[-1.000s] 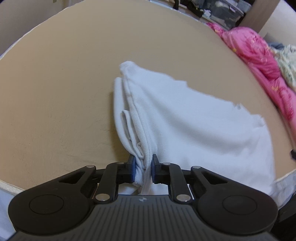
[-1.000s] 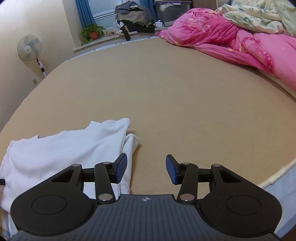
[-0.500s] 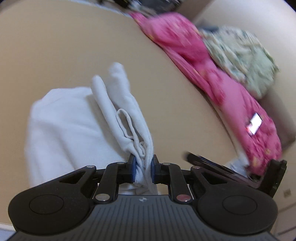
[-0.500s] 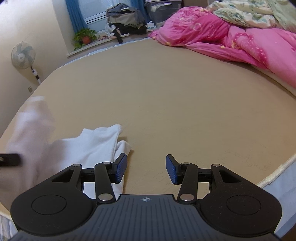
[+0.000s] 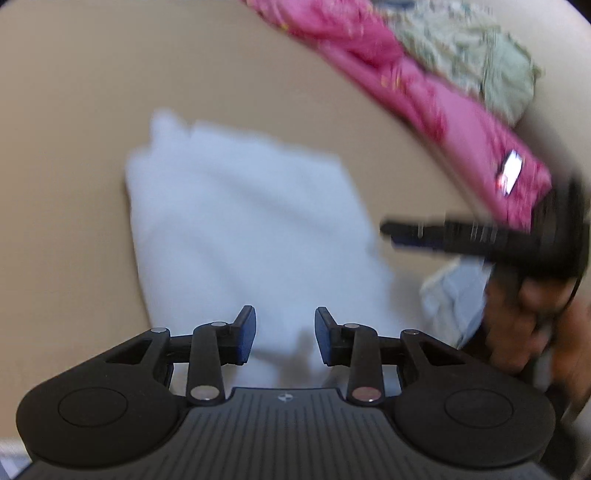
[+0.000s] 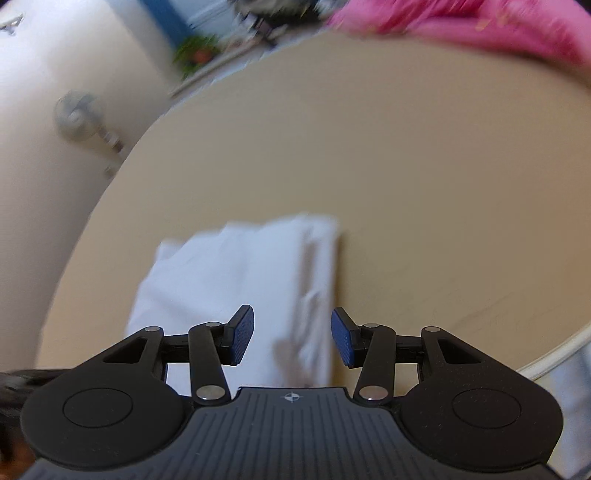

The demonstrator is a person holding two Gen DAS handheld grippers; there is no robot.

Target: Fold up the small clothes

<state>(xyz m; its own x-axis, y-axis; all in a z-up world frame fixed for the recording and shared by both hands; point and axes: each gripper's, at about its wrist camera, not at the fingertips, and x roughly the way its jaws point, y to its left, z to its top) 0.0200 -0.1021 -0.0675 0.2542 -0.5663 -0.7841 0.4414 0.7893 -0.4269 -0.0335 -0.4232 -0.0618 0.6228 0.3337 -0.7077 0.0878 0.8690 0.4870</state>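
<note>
Mostly blur: both views smeared, so folds on the one white garment [image 5: 251, 229] are hard to read; it lies flat on the tan bed [image 5: 66, 122], near edge hidden behind my left tool [image 5: 284, 334]. Both tools, left and right [image 6: 292, 338], fingers apart, holding nothing. One pink quilt [image 5: 436, 99] cut off at the frame.

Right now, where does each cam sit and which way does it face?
Left wrist: rides the left gripper, looking down its open fingers at the white garment on the tan mattress; right gripper and hand show at right, blurred.
Right wrist: rides the right gripper, open fingers over the garment's right edge, facing a fan and a plant.
Shared: garment, mattress, pink duvet.
</note>
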